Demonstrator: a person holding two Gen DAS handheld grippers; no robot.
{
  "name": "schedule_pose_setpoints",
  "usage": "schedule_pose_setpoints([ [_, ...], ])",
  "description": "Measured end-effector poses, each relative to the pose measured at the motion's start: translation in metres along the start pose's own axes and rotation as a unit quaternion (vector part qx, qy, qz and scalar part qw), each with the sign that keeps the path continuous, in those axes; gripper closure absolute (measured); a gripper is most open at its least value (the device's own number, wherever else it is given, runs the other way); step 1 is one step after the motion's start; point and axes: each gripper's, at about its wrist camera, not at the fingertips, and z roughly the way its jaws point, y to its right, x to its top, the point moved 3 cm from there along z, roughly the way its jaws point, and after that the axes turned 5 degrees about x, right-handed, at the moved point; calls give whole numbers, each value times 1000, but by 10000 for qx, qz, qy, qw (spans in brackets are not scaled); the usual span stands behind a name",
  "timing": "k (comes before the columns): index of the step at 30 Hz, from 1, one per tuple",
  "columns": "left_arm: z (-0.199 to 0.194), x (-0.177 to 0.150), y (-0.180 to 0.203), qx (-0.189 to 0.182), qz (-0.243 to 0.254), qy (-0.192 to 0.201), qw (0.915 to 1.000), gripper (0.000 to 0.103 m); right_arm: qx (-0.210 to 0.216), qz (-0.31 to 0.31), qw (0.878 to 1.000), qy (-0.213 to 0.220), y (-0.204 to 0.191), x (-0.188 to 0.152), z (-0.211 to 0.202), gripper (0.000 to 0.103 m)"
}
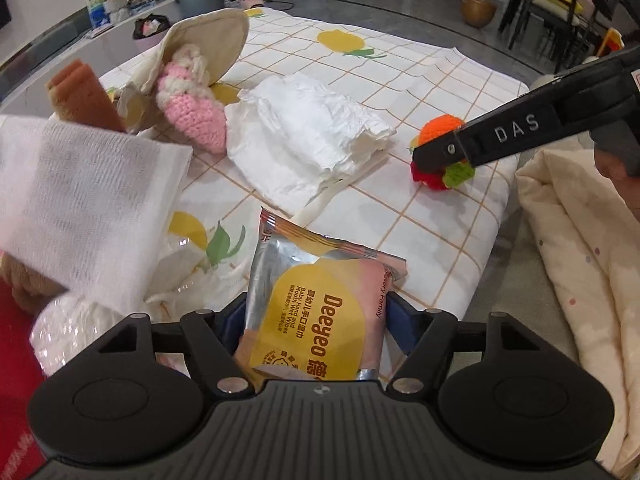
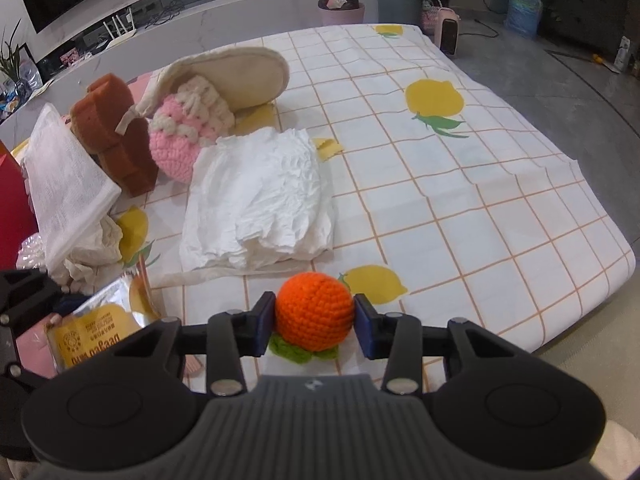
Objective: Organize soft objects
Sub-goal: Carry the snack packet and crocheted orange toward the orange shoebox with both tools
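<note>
While most soft things already sit bunched at the upper left of the right wrist view, two are only now in hand. The right gripper clamps the one orange crocheted ball at lower centre; the left gripper, jaws wide, holds the one wipes packet between them. Counted: one pink crocheted toy, one brown sponge, one white gauze cloth, one crumpled white diaper.
</note>
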Motion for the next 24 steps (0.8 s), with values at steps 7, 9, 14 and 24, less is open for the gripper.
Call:
schedule_pose_setpoints([
  [7,-25,-4,1,100,-331,82,9994,26,38,60,9998,167,1,3,-15,62],
  [9,-37,-3,3,146,-317,178,9992,27,79,50,9997,214,-2,2,-20,62],
  [14,-68,-3,4,204,-495,417,9977,30,100,13,9994,332,-7,0,-34,62],
  [24,-131,-5,-13,542,-710,741,9932,32,279,209,9973,643,-9,-6,-66,62],
])
